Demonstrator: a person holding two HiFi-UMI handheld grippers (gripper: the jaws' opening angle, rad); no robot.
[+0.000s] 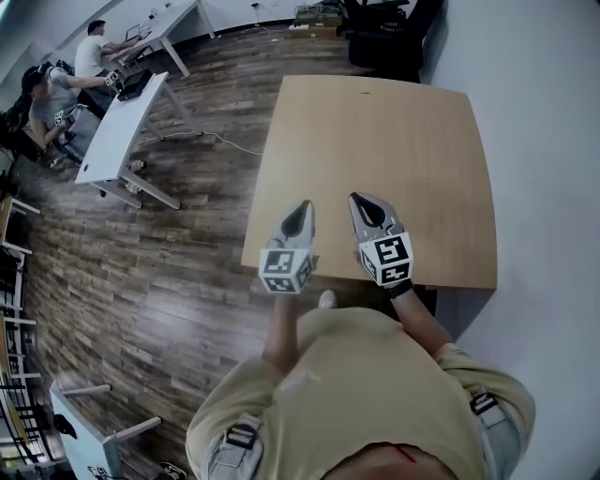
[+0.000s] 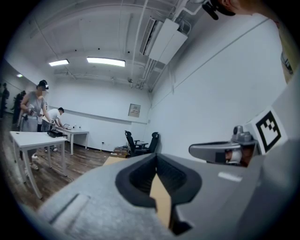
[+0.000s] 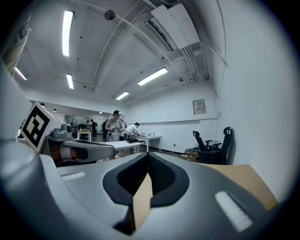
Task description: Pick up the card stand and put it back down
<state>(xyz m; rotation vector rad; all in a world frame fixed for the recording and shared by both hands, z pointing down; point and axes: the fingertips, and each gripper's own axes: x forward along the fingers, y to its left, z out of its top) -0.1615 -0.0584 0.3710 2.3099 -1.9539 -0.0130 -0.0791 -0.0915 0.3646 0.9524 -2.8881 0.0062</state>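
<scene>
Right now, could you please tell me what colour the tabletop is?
The tabletop is light tan wood, best seen in the head view.

a light wooden table (image 1: 375, 141) stands beside a white wall (image 1: 544, 112) on a floor (image 1: 187, 281) of dark wood planks. a thin cable (image 1: 225, 141) lies on the planks near a long white desk (image 1: 117, 131). a person in grey (image 1: 47, 98) is at that desk's far end, and a person in white (image 1: 94, 47) sits at another desk (image 1: 178, 23). black office chairs (image 2: 140, 143) stand by the far wall under a small framed picture (image 2: 134, 110). strip lights (image 2: 105, 61) glow on the ceiling.
</scene>
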